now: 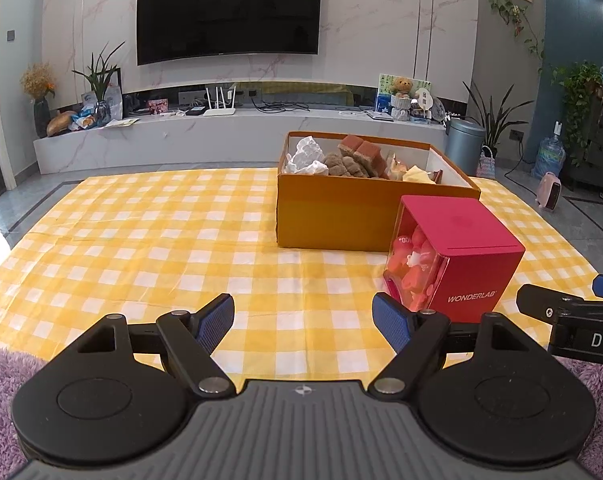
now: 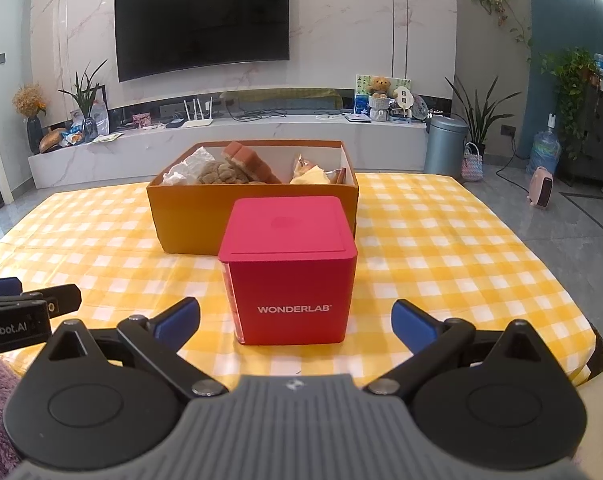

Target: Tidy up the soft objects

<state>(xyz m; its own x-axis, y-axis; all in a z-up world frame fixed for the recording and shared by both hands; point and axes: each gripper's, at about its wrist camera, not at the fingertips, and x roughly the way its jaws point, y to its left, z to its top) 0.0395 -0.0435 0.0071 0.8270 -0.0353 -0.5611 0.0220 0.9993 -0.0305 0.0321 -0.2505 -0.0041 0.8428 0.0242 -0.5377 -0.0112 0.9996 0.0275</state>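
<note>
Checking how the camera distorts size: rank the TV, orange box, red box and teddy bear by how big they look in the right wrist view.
1. TV
2. Orange box
3. Red box, nearest the camera, so it looks nearly as big as the orange box; that ranking is unsure
4. Teddy bear, far back and tiny

Your right gripper (image 2: 295, 320) hovers low over the yellow-checked tablecloth (image 2: 441, 248) with its blue-padded fingers (image 2: 179, 320) spread wide and nothing between them. Just ahead of them stands a red cube box (image 2: 289, 272) marked WONDERLAB, upright and closed. Directly behind it sits an open orange cardboard box (image 2: 189, 208) holding crumpled white paper (image 2: 185, 170), a brown knobbly lump (image 2: 221, 174), orange sponge blocks (image 2: 247, 162) and pale wrapped items (image 2: 311, 174). Your left gripper (image 2: 25, 304) pokes in at the left edge. A wall-mounted television (image 2: 201, 20) hangs beyond the table.
</note>
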